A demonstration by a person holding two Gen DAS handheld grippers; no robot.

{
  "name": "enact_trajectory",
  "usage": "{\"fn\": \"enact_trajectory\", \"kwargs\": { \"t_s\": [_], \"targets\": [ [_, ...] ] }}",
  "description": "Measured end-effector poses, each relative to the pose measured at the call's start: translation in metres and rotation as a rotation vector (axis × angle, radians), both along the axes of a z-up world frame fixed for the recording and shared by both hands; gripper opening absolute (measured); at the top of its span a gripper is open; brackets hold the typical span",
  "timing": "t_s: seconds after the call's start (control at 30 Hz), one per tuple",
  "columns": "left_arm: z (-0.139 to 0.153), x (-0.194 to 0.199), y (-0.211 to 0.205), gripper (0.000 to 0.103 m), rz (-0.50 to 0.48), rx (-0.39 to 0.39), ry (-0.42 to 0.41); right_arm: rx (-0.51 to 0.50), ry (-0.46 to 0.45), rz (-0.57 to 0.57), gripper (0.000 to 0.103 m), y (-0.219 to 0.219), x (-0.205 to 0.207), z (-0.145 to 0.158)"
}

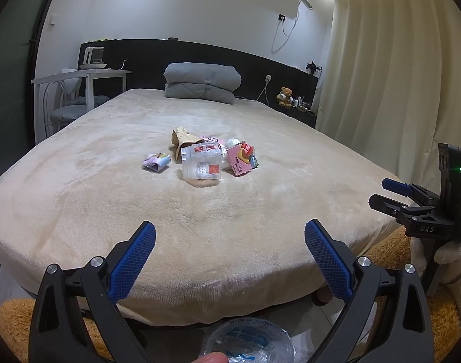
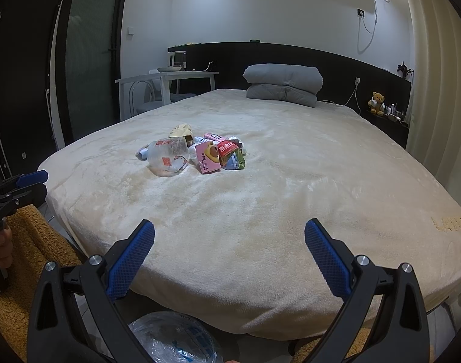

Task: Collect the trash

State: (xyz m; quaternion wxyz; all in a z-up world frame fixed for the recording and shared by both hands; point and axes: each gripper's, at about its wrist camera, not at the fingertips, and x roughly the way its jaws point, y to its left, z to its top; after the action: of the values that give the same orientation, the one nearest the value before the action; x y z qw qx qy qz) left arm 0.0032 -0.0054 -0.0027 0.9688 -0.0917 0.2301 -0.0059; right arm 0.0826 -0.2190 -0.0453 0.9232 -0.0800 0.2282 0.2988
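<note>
Trash (image 1: 206, 155) lay in a small heap on the bed (image 1: 79, 199), centre of the left wrist frame, a little above the middle. In the heap I noted a clear plastic container (image 1: 202, 163) with red print at the front, a pink carton (image 1: 241, 158) touching its right side, a brown paper bag (image 1: 182, 137) behind it, and a small crumpled wrapper (image 1: 156, 161) lying just apart at the left. In the right wrist frame the same heap sat left of centre, with the pink carton (image 2: 207, 157) right of the clear container (image 2: 168, 157).

Left tool (image 1: 230, 260) was released, blue pads spread wide with nothing between them, low in its frame over the near edge of the bed and well apart from the heap. Right tool (image 2: 229, 258) was likewise released and empty, also short of the heap. I could see the right tool again at the right edge of the left frame, and the left tool at the left edge of the right frame.

A clear plastic bag (image 1: 248, 343) showed at the bottom edge of the left frame. Folded grey bedding (image 1: 201, 83) sat at the head of the bed, upper centre.
</note>
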Motion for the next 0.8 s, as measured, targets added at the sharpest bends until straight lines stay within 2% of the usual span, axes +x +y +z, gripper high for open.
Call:
{"fn": "enact_trajectory", "kwargs": {
  "t_s": [0.5, 0.6, 0.8],
  "targets": [
    [0.002, -0.002, 0.001, 0.097, -0.007, -0.005, -0.003, 0.011, 0.008, 0.005, 0.098, 0.0, -0.001, 0.0],
    [-0.001, 0.002, 0.005, 0.097, -0.008, -0.02, 0.018, 0.009, 0.018, 0.007, 0.098, 0.003, 0.002, -0.002],
    [0.0, 0.009, 0.003, 0.097, -0.054, -0.002, 0.048, 0.015, 0.036, -0.006, 0.098, 0.004, 0.007, -0.004]
  ]
}}
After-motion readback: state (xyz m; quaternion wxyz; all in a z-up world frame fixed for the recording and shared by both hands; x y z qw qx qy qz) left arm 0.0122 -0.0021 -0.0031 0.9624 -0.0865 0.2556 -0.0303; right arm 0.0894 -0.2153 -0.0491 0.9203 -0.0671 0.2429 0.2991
